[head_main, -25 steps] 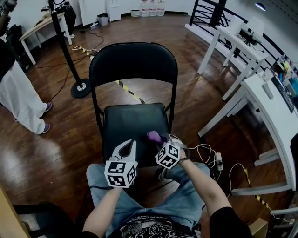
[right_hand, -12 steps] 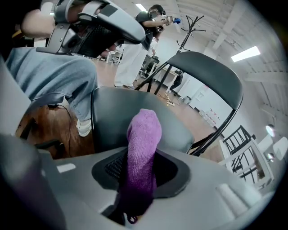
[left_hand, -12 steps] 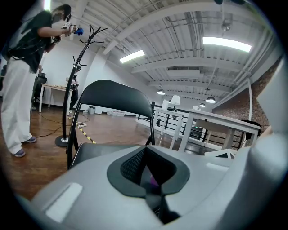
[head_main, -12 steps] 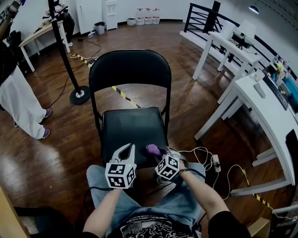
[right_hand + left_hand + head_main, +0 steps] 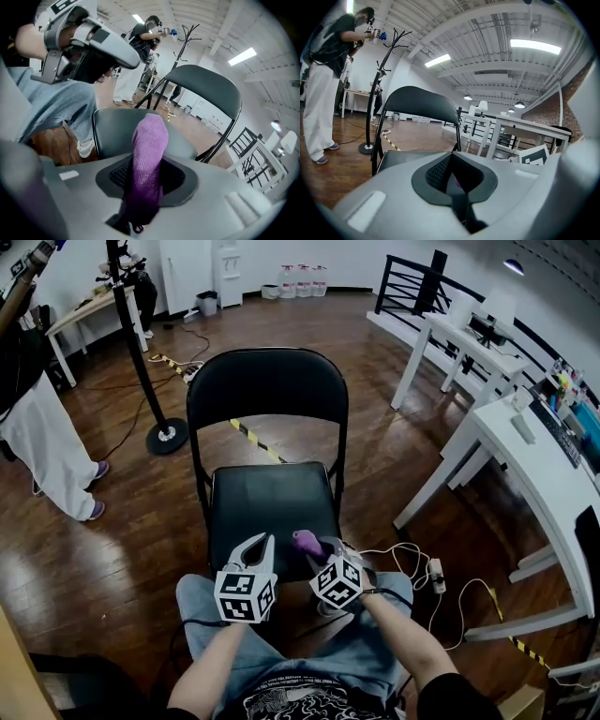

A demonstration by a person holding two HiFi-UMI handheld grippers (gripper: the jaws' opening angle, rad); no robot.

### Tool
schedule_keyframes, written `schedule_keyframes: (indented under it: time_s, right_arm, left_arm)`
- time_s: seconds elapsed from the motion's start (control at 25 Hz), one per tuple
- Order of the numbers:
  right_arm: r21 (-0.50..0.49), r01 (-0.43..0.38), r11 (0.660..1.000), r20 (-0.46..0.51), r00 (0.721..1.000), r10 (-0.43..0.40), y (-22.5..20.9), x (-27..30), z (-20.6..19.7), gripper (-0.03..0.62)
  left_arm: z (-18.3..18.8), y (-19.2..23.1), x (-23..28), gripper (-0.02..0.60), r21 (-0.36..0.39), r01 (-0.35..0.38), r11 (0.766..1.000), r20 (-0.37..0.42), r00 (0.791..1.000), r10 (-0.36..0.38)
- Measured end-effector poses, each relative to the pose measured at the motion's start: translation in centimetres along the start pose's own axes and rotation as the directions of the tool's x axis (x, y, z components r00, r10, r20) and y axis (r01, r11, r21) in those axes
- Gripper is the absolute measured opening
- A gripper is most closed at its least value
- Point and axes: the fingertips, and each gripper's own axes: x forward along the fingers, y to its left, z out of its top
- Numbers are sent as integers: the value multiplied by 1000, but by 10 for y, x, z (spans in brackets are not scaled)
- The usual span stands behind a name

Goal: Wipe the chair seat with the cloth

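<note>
A black folding chair stands in front of me, its padded seat (image 5: 267,502) bare and dark. My right gripper (image 5: 317,546) hangs over the seat's front right part, shut on a purple cloth (image 5: 307,541). The cloth (image 5: 150,140) sticks out past the jaws as a rolled tongue, above the seat (image 5: 117,126). My left gripper (image 5: 265,539) is beside it over the seat's front edge, shut with nothing in it; its tips (image 5: 451,153) meet, pointing toward the chair's backrest (image 5: 419,101).
My knees in jeans (image 5: 300,643) sit just below the seat's front edge. A coat stand's base (image 5: 167,435) and a standing person (image 5: 47,446) are at the left. White tables (image 5: 525,456) line the right, with a power strip and cables (image 5: 436,570) on the wooden floor.
Both grippers have drawn back a little toward the seat's front edge, the cloth still held in the right one. The head view has shifted slightly.
</note>
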Motion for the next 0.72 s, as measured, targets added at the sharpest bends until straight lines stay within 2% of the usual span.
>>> schedule_keyframes:
  time_s: [0.2,0.36,0.52,0.72]
  right_arm:
    - [111,36,993,106,993,-48,-12,-20,37,117]
    - [239,50,970,194,976,-98,-25,-41,71,117]
    - [377,36,925,283,947,-152,-33,-65,100,117]
    - [456,9,890,379,903,-204,-36,-93,129,117]
  left_arm:
    - [2,-5,-6,3,3,0,1000,10,1000,0]
    - [14,-7,-13,3,5,-6,1000,40,999,6]
    - [25,-10,-20,3,25,-8,1000,77,997,6]
    - [41,-20,-29,3,36,2,999,118,993,-6]
